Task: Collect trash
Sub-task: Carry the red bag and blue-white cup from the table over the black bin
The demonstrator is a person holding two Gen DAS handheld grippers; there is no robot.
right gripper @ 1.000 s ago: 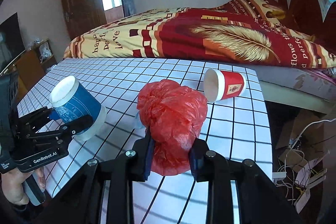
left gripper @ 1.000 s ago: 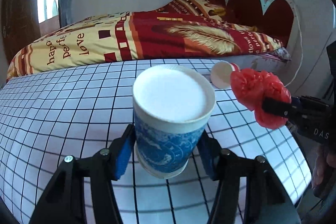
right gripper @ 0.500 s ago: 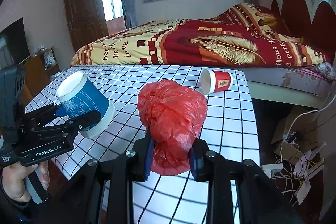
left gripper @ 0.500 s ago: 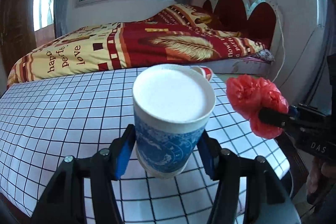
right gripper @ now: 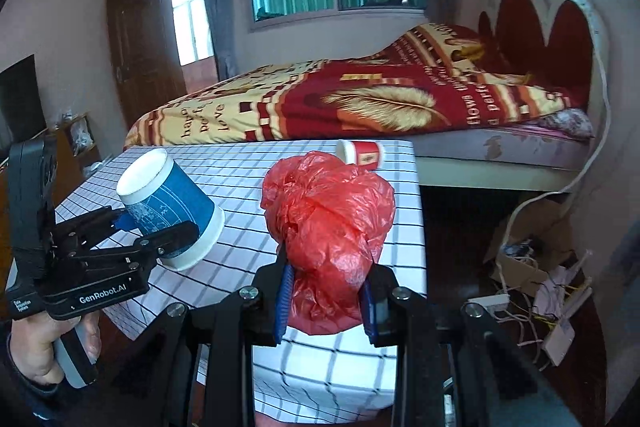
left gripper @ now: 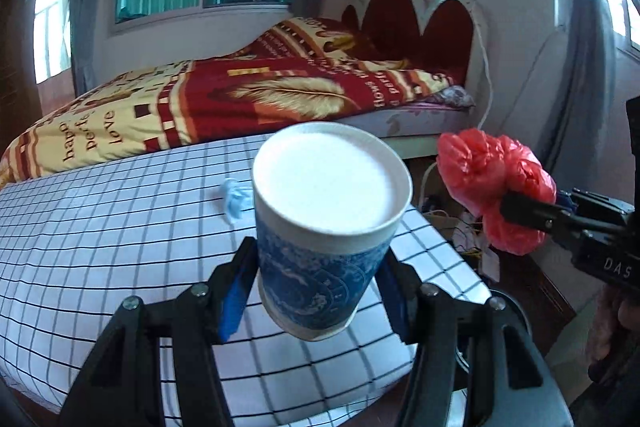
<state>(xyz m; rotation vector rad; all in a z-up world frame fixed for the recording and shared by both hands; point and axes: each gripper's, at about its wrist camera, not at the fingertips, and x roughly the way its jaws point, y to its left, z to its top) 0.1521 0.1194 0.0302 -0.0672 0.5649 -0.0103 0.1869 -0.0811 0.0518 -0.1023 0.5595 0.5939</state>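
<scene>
My left gripper [left gripper: 316, 287] is shut on a blue and white paper cup [left gripper: 320, 227], held upside down above the checked table [left gripper: 100, 227]; the cup also shows in the right wrist view [right gripper: 172, 203]. My right gripper [right gripper: 326, 303] is shut on a crumpled red plastic bag [right gripper: 332, 223], held above the table's near right corner; the bag also shows in the left wrist view [left gripper: 492, 187]. A red paper cup [right gripper: 360, 155] lies on its side at the table's far right edge. A small blue wad [left gripper: 236, 197] lies on the table behind the blue cup.
A bed with a red and yellow quilt [right gripper: 340, 103] stands behind the table. Cables, a power strip and cardboard [right gripper: 532, 279] lie on the floor to the right of the table. A dark round object [left gripper: 508, 307] shows below the table's right corner.
Both grippers have lifted and pulled back from the table with their loads. The table now sits lower and farther away; the blue wad has come into the left view.
</scene>
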